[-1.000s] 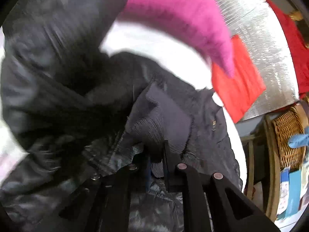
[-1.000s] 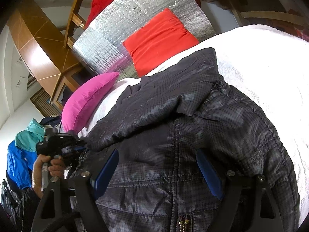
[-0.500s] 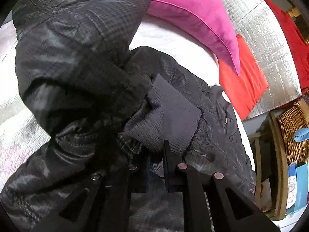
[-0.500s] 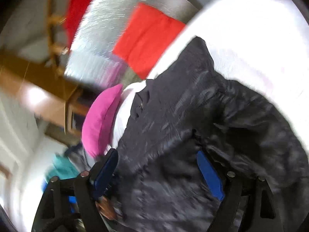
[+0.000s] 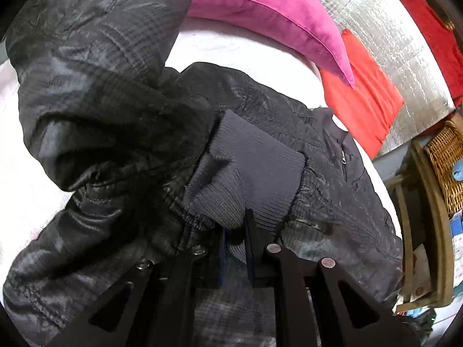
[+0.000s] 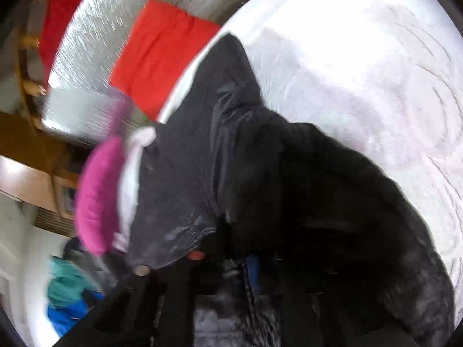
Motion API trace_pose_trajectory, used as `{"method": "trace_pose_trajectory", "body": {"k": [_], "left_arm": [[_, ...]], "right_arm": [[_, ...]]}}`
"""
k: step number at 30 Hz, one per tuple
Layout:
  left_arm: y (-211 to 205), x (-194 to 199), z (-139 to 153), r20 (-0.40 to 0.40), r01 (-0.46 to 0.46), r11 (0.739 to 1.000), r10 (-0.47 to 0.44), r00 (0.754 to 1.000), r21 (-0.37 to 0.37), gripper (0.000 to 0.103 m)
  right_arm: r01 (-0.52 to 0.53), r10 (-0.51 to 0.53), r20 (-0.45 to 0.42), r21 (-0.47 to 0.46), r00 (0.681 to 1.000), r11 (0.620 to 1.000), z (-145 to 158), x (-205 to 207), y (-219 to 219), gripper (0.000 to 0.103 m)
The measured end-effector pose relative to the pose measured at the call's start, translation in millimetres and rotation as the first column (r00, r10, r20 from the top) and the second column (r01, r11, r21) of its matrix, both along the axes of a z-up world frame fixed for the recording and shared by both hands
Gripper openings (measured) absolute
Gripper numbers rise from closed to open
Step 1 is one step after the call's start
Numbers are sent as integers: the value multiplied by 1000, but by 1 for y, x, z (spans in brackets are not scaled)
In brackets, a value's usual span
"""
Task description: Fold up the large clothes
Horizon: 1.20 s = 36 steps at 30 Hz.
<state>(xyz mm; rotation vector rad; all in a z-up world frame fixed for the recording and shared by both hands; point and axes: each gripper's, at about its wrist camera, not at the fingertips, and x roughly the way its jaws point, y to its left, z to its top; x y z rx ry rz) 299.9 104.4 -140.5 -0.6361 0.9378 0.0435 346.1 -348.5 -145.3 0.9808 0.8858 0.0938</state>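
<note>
A dark padded jacket [image 5: 101, 101] lies bunched on the white bed [image 5: 225, 46]. My left gripper [image 5: 235, 231] is shut on the jacket's grey ribbed cuff [image 5: 249, 173], and the sleeve is folded over the jacket body. In the blurred right wrist view, the same jacket [image 6: 289, 173] spreads over the bed [image 6: 361, 57]. My right gripper [image 6: 231, 269] is closing low on it, with a fold of its fabric bunched between the jaws. One blue pad [image 6: 253, 270] shows against the cloth; the other finger is hidden under fabric.
A pink pillow [image 5: 260, 8] and a red cushion [image 5: 361, 95] lie at the head of the bed against a silver foil panel [image 5: 385, 37]. A wicker basket [image 5: 445, 162] on a wooden frame stands to the right. Blue and teal clothes [image 6: 66, 297] lie beside the bed.
The right gripper's jaws have come from wide apart to narrow around jacket fabric, and its view has rolled. The left gripper has sunk slightly, still holding the cuff.
</note>
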Motion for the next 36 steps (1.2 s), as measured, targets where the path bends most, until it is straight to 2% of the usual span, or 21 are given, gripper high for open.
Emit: {"method": "trace_pose_trajectory", "body": {"k": [1,2,6,9,11,13,14,15,16,17,18,19,21,23,24,25,27,28,29,34,36], "left_arm": [[1,0,-1,-1,-1,1000,1,1000,-4,13],[0,0,-1,-2,-3,1000,3,1000,-5,13],[-3,0,0,1,-7,1000,7,1000,18,14],[-5,3,-1,1,-9,1000,9,1000,22,15],[-7,2,-1,3,-9,1000,9,1000,27,15],[-8,2,-1,7,-6,999,6,1000,35,15],[-8,2,-2,10,-5,999,5,1000,40,15],[-9,2,-2,11,-5,999,4,1000,45,15],[-9,2,-2,13,-4,999,4,1000,49,16],[-9,3,-2,12,-4,999,3,1000,53,15],[-9,3,-2,13,-3,998,3,1000,56,16],[-9,3,-2,13,-2,998,2,1000,60,16],[-13,5,-2,18,16,998,-17,1000,66,19],[-20,4,-1,29,29,992,-33,999,123,19],[-22,4,-1,32,33,988,-39,999,151,19],[-24,4,-1,37,35,985,-42,998,170,19],[-26,4,-1,42,32,982,-41,998,189,20],[-26,5,-1,43,31,980,-40,998,197,20],[-27,5,-1,45,30,979,-40,998,204,20],[-28,6,-2,50,31,977,-43,998,213,20],[-28,5,-2,51,34,976,-46,998,215,20]], "right_arm": [[-25,25,4,-5,1000,1000,7,-5,-3,64],[-37,37,9,-14,999,999,13,-11,-5,73],[-91,97,63,-90,993,992,50,-29,-21,73],[-38,62,87,-248,994,968,69,-21,-29,73],[-49,73,60,-332,995,942,65,-2,-31,73],[-105,118,10,-390,993,915,53,22,-26,72],[-160,160,-33,-401,987,902,45,36,-19,70],[-218,211,-63,-407,976,887,38,42,-12,61],[-281,267,-96,-444,959,851,36,47,1,40],[-304,294,-100,-491,950,816,38,45,9,31],[-310,314,-85,-529,946,790,45,42,14,28],[-291,306,-65,-540,950,789,48,40,12,26],[-274,252,-115,-527,961,805,29,44,0,26],[-273,259,-107,-564,960,779,28,44,7,26],[-269,264,-92,-557,960,785,33,43,8,27],[-254,261,-65,-533,963,807,39,41,4,34],[-196,221,-3,-480,975,855,48,35,-10,52],[-160,191,21,-461,981,873,52,34,-17,72],[-106,142,49,-442,989,891,56,33,-26,81],[-99,108,8,-338,994,936,42,74,-31,81],[-119,120,-15,-303,993,945,35,97,-25,72]]}}
